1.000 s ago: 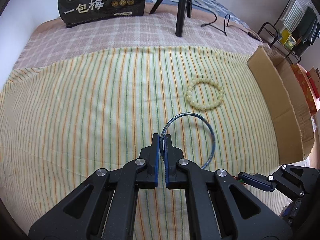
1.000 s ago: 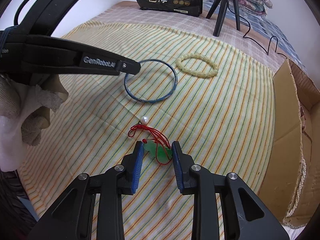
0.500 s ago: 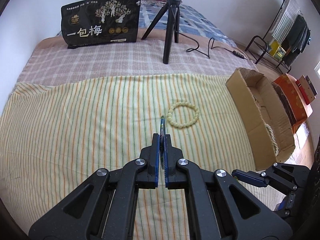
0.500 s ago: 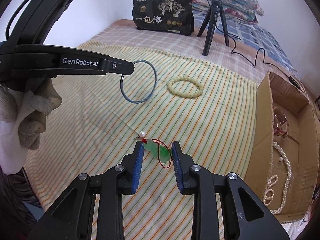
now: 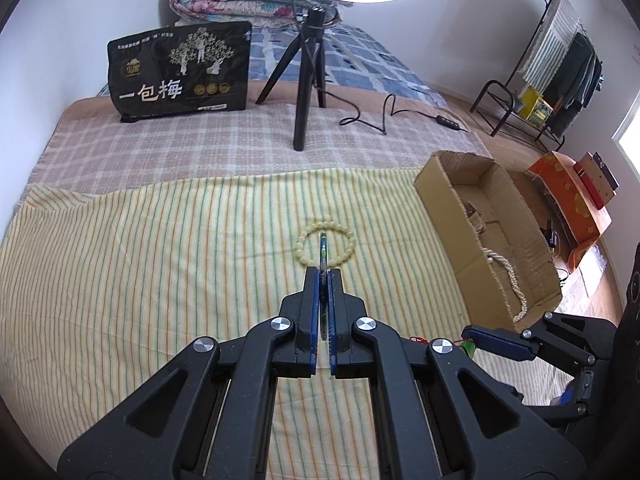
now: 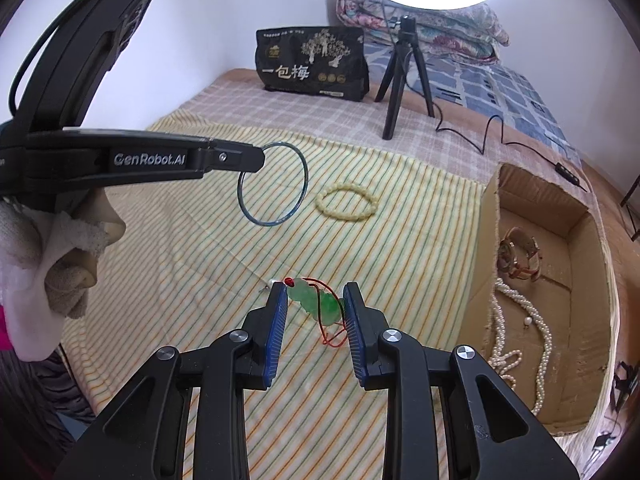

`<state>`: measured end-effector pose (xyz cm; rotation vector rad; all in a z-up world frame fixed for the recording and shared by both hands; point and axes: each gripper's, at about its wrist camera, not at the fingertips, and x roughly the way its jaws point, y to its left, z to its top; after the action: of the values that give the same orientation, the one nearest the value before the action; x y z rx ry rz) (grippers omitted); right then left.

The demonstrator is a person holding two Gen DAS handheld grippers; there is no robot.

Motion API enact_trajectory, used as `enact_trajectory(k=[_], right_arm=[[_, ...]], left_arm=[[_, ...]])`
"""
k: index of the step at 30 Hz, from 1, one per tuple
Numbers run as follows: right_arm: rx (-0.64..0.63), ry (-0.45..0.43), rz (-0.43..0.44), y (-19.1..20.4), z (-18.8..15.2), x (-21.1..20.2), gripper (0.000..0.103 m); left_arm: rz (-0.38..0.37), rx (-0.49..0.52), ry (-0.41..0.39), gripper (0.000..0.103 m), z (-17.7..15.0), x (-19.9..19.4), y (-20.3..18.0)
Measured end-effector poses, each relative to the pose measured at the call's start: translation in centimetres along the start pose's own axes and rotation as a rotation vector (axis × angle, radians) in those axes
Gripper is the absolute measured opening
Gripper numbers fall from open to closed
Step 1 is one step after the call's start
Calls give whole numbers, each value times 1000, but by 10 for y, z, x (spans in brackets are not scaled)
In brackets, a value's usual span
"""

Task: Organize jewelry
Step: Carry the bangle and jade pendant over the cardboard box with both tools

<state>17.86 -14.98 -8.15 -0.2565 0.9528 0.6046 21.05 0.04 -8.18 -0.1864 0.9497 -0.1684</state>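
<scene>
My left gripper (image 5: 322, 272) is shut on a thin blue bangle (image 5: 322, 246), which shows edge-on in the left wrist view. In the right wrist view the bangle (image 6: 306, 180) hangs in the air from that gripper (image 6: 256, 158). My right gripper (image 6: 314, 296) is shut on a green pendant on a red cord (image 6: 316, 304), held above the striped cloth (image 6: 200, 280). A cream bead bracelet (image 6: 320, 203) lies flat on the cloth past both grippers. An open cardboard box (image 6: 486, 240) at the right holds pearl strands (image 6: 540, 320) and a watch.
A black snack bag (image 5: 180, 72), a tripod (image 5: 304, 80) with a ring light and its cable stand at the back of the bed. A folded quilt lies behind them. An orange box (image 5: 568, 200) and a clothes rack are at the right. A gloved hand (image 6: 52, 260) holds the left gripper.
Both grippers have risen. The blue bangle has come off the cloth and now shows edge-on in the left wrist view. The green pendant has lifted off the cloth with the right gripper.
</scene>
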Motion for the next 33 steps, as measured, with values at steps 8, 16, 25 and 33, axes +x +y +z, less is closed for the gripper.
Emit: enact_trajectory(k=[8, 16, 25, 33], right_arm=[[57, -50, -36, -27, 4, -21, 27], [147, -83, -83, -71, 6, -33, 27], [237, -139, -129, -118, 10, -55, 27], [273, -138, -169, -153, 13, -54, 27]], left_arm=[[-36, 18, -31, 1, 5, -11, -23], [-81, 39, -41, 1, 9, -12, -53], [-138, 90, -52, 1, 11, -16, -94], [-188, 131, -38, 1, 6, -13, -128]])
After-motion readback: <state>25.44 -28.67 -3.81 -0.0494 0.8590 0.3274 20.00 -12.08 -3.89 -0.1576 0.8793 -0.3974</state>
